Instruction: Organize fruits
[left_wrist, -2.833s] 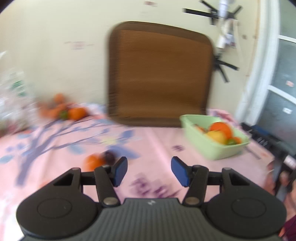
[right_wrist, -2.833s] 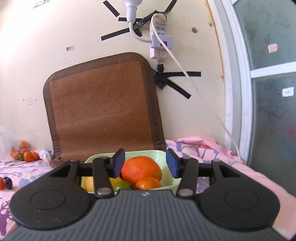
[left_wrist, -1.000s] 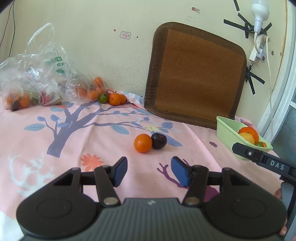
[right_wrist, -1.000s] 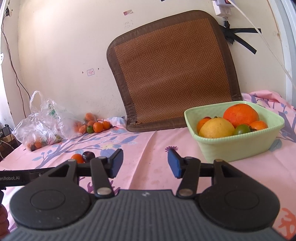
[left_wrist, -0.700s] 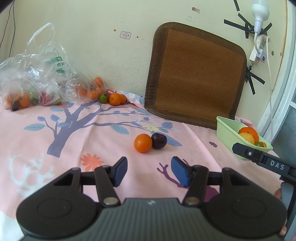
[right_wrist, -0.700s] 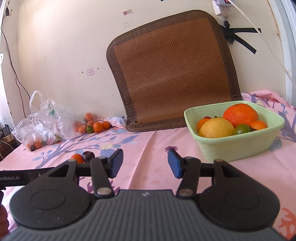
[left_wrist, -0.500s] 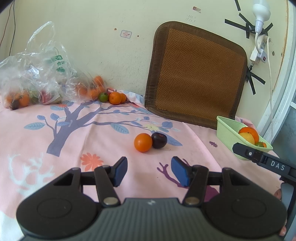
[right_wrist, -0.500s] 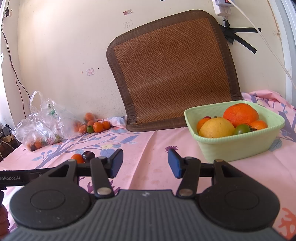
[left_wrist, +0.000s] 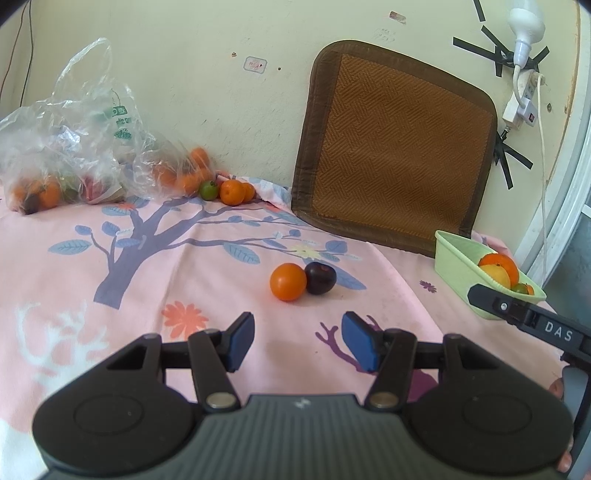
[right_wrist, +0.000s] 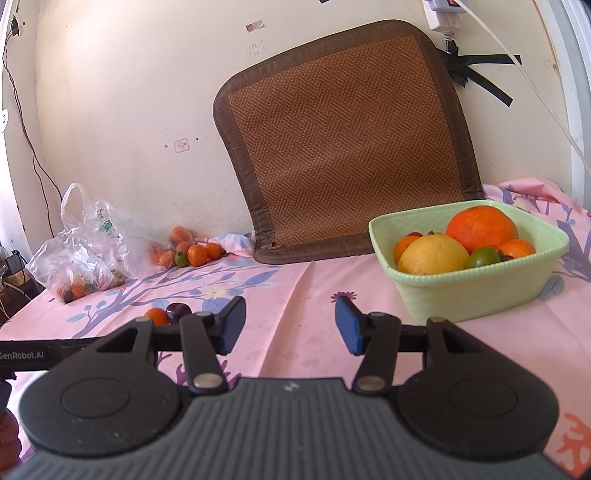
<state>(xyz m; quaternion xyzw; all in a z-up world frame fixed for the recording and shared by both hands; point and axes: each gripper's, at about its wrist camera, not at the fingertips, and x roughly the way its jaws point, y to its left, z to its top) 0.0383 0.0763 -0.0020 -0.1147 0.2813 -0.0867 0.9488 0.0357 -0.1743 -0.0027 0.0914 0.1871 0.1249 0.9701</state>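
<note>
Since the blurred frame 2.8 seconds back, both grippers have swung leftward and pulled away from the green bowl, and over the last second nothing has shifted.

At the upper left of the left wrist view, a clear plastic bag holding fruit slumps against the wall. Just right of it, a loose cluster of small oranges and one green fruit lies on the pink tree-print cloth.

Near the frame's centre, an orange and a dark plum sit touching, directly ahead of the left gripper, whose blue pads are spread wide with nothing between them. A brown woven mat leans against the wall behind.

At the right edge, the bowl already holds several fruits.

In the right wrist view, the right gripper also hangs wide open and empty above the cloth; the bowl stands at right centre, the orange-and-plum pair at lower left.
</note>
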